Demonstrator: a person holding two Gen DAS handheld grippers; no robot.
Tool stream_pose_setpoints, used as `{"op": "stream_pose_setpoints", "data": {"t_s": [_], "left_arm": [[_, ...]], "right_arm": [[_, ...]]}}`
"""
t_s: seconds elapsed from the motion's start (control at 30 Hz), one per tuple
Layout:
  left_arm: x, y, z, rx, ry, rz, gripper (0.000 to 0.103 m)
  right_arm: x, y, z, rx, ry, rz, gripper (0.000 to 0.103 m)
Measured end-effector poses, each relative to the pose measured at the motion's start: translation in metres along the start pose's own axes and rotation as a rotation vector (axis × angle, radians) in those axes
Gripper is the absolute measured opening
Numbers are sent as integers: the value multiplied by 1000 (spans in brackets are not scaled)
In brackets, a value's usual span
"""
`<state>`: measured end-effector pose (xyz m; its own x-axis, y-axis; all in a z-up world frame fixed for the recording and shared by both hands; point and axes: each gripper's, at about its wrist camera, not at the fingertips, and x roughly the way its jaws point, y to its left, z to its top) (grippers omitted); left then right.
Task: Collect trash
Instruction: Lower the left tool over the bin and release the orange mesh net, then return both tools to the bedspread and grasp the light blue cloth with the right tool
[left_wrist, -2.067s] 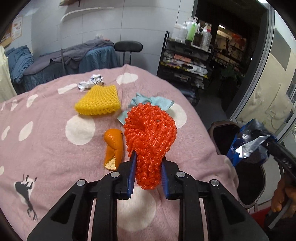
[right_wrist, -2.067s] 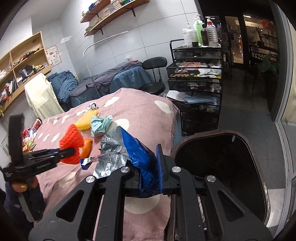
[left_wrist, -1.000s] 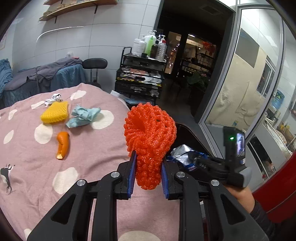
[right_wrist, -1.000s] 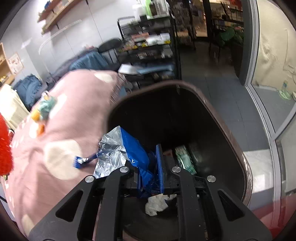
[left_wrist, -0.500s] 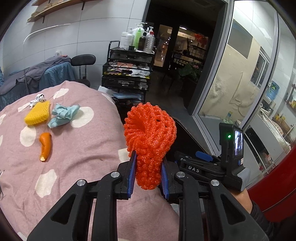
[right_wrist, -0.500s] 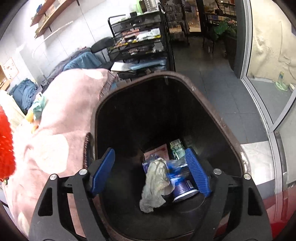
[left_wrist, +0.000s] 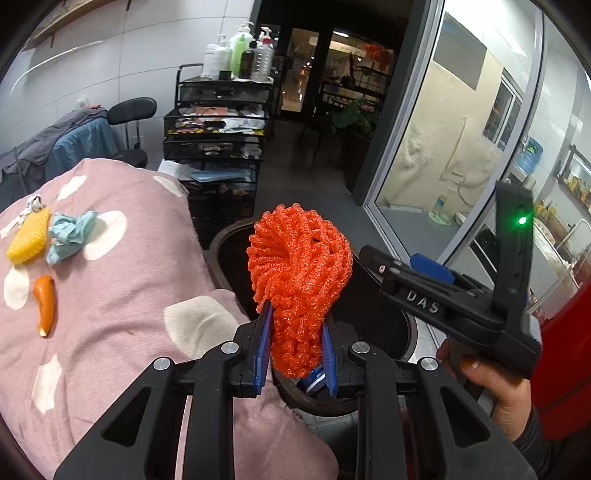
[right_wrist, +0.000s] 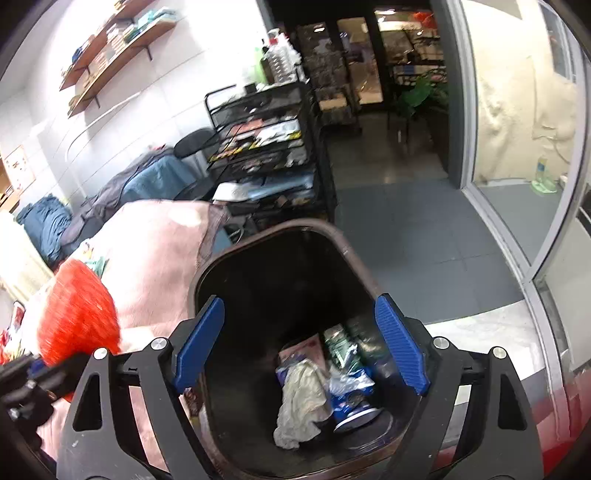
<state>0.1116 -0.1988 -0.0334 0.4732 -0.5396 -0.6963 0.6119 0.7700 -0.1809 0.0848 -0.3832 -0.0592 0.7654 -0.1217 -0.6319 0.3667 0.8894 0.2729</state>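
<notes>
My left gripper (left_wrist: 295, 339) is shut on an orange-red foam net (left_wrist: 299, 266) and holds it over the near rim of a dark brown bin (left_wrist: 229, 236). Over the bin's mouth (right_wrist: 343, 243), my right gripper (right_wrist: 301, 332) has its jaws opening wide with nothing between the blue pads. Below them in the bin lie a blue foil wrapper (right_wrist: 351, 402) and a crumpled white tissue (right_wrist: 303, 402). On the pink spotted cloth (left_wrist: 110, 295) remain a yellow foam net (left_wrist: 27, 236), a light blue tissue (left_wrist: 70, 232), an orange peel (left_wrist: 46, 302) and a small crumpled wrapper (left_wrist: 33, 203).
A black wire cart (left_wrist: 218, 147) with bottles on top stands just behind the bin. A black stool (left_wrist: 129, 110) and draped clothes are at the back left. A glass door (left_wrist: 461, 147) runs along the right. A person's hand (left_wrist: 495, 391) grips the right gripper's handle.
The right gripper opened and the blue foil wrapper dropped into the bin; it then rose a little. The left gripper carried the foam net from over the cloth to the bin's edge.
</notes>
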Motion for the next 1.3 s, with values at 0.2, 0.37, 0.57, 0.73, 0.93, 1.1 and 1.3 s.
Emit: {"op": "stream_pose_setpoints", "data": {"t_s": [0.2, 0.37, 0.57, 0.73, 0.93, 1.1, 1.3], "left_arm": [[20, -12, 1, 41, 49, -1, 24], [33, -20, -3, 71, 78, 9, 29], [39, -25, -7, 104, 75, 44, 83], [38, -29, -9, 152, 65, 72, 94], [27, -28, -9, 151, 29, 71, 96], [2, -26, -12, 141, -43, 71, 98], [-28, -10, -14, 91, -117, 88, 98]], "right_arm": [[-6, -13, 12, 24, -29, -22, 84], [-8, -17, 14, 29, -36, -27, 84], [-10, -19, 16, 23, -39, -29, 85], [-12, -20, 18, 27, -47, -35, 90], [-12, -19, 18, 21, -57, -29, 92], [-10, -17, 16, 11, -55, -14, 92], [-9, -8, 13, -15, -62, 11, 92]]}}
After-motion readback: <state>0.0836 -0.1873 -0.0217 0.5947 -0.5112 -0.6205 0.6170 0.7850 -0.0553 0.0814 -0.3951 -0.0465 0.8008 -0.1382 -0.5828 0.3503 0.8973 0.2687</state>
